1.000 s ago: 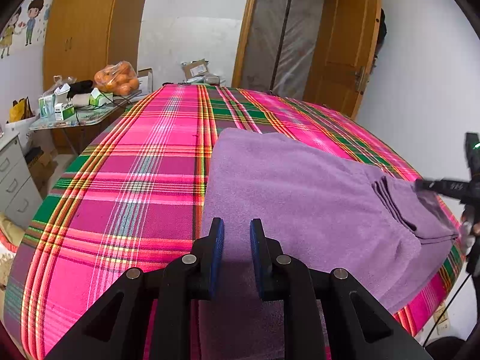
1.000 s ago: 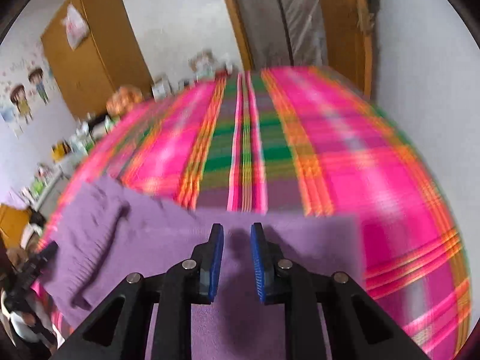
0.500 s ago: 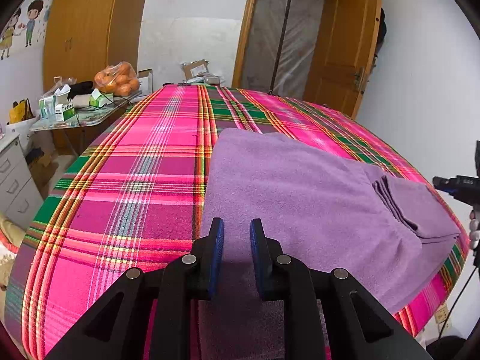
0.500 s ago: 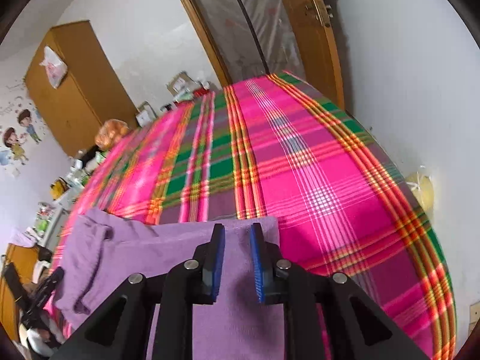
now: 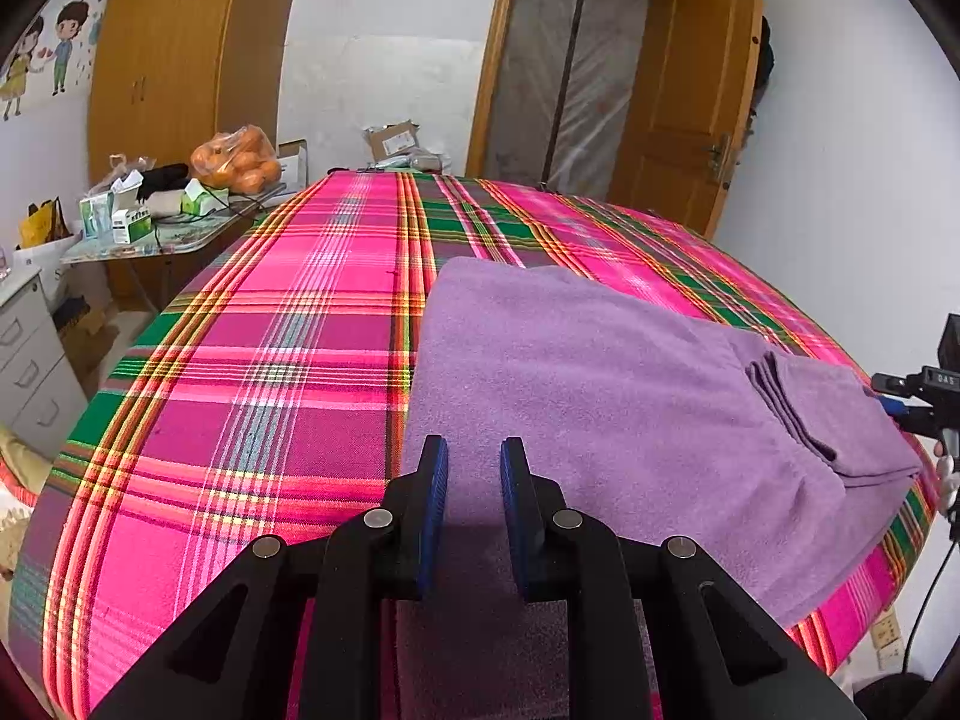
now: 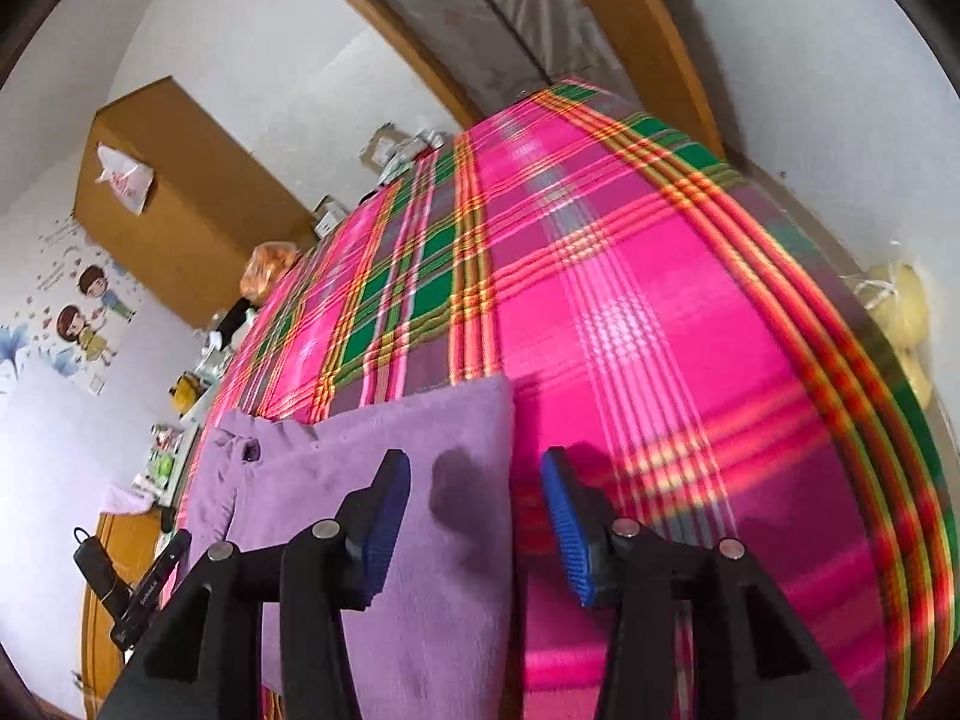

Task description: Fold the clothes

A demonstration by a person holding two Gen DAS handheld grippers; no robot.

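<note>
On the bed (image 5: 252,396), over its plaid cover, the left gripper (image 5: 474,510) hovers low above the near end of the purple garment (image 5: 600,408), jaws a narrow gap apart and holding nothing. The garment lies spread flat, its right end doubled into layers. It looks soft, light and limp, likely to sag unless pinched at corners or along an edge. The right gripper (image 6: 477,525) stands wide open, empty, straddling the garment's corner edge.
</note>
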